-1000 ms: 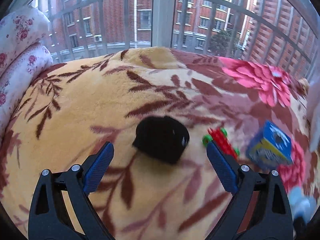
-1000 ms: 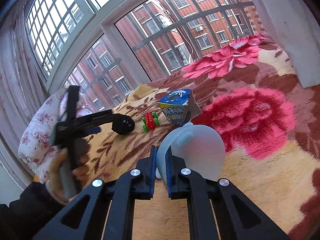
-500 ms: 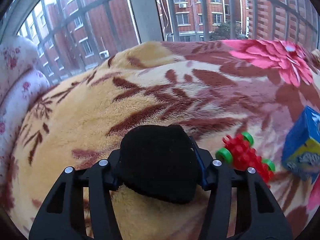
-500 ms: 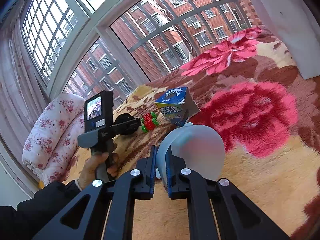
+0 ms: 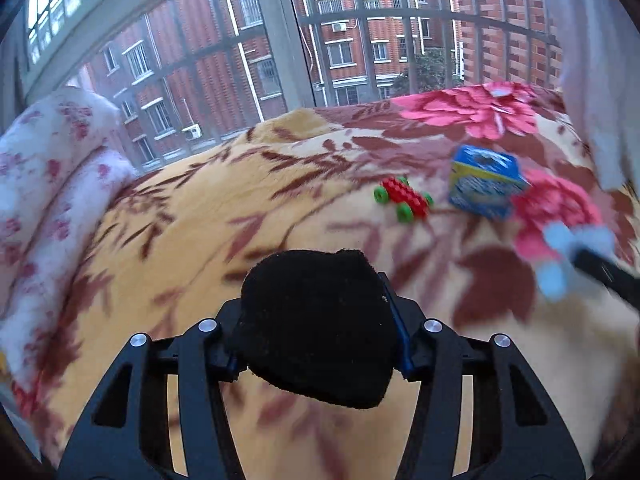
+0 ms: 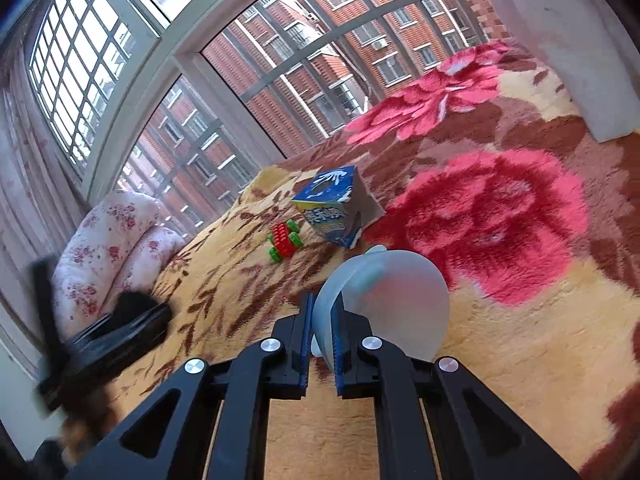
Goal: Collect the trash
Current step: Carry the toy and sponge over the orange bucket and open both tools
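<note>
My left gripper [image 5: 318,344] is shut on a black sock [image 5: 316,328] and holds it above the floral blanket [image 5: 224,208]. In the right wrist view the sock [image 6: 132,308] and left gripper show blurred at the far left. My right gripper [image 6: 322,332] is shut on the rim of a pale blue plastic bowl [image 6: 392,300], held over the blanket [image 6: 540,352]. The bowl [image 5: 576,248] shows blurred at the right of the left wrist view. A blue and yellow carton [image 5: 484,188] [image 6: 332,208] lies on the blanket beside a red toy with green wheels [image 5: 404,198] [image 6: 285,240].
Folded white quilts with pink flowers [image 5: 44,184] [image 6: 112,244] lie at the left edge of the blanket. A barred window [image 5: 360,40] [image 6: 280,80] runs behind the bed. A white wall edge [image 6: 580,60] stands at the right.
My left gripper closed on the black sock, lifted it and drew back left, away from the toy and carton. My right gripper kept hold of the bowl with little movement.
</note>
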Tool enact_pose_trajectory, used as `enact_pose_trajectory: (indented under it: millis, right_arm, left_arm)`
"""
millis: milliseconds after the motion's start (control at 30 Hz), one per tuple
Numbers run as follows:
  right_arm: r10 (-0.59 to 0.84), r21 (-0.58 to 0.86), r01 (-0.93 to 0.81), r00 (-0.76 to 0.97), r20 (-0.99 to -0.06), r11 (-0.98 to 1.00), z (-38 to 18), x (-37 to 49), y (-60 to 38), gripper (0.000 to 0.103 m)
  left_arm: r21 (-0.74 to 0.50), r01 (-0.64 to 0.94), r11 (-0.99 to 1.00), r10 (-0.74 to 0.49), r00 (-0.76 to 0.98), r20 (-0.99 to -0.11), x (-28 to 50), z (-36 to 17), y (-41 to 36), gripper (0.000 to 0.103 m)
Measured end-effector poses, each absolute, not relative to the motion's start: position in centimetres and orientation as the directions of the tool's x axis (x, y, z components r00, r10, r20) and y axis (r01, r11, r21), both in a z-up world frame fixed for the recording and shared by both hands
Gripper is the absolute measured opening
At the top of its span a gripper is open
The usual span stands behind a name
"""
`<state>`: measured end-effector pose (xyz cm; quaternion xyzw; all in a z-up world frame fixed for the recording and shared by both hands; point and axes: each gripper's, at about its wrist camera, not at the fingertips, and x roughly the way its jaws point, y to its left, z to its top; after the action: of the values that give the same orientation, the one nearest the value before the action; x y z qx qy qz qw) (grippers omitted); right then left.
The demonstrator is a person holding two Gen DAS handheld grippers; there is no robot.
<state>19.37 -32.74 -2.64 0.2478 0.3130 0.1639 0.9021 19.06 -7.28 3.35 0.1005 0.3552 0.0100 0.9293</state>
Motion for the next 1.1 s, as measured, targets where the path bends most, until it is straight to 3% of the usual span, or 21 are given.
enact_pose_trajectory:
  millis: [267,767,1100]
  right_arm:
    - [0.434,0.480,-0.177,0.750,-0.500,0.859,0.2,12.3,-29.9,0.009]
    - [0.480,0.307,-0.369,0.701,-0.528,0.877,4.3,-8.4,-25.0,0.009]
    - [0.459,0.282,-0.376,0.557,-0.692,0.883,-0.5,-13.9,-22.6,0.009]
  left_arm:
    - [0.118,0.065,0.991,0.032,0.741,-0.670,7.0,5.3,-5.8,0.053]
    - [0.056,0.200,0.978,-0.109,0.724,-0.682,-8.4,2.3,-5.2,0.053]
    - [0.011,0.246,0.969,-0.152,0.631,-0.761,-11.5,-2.0,-3.9,0.053]
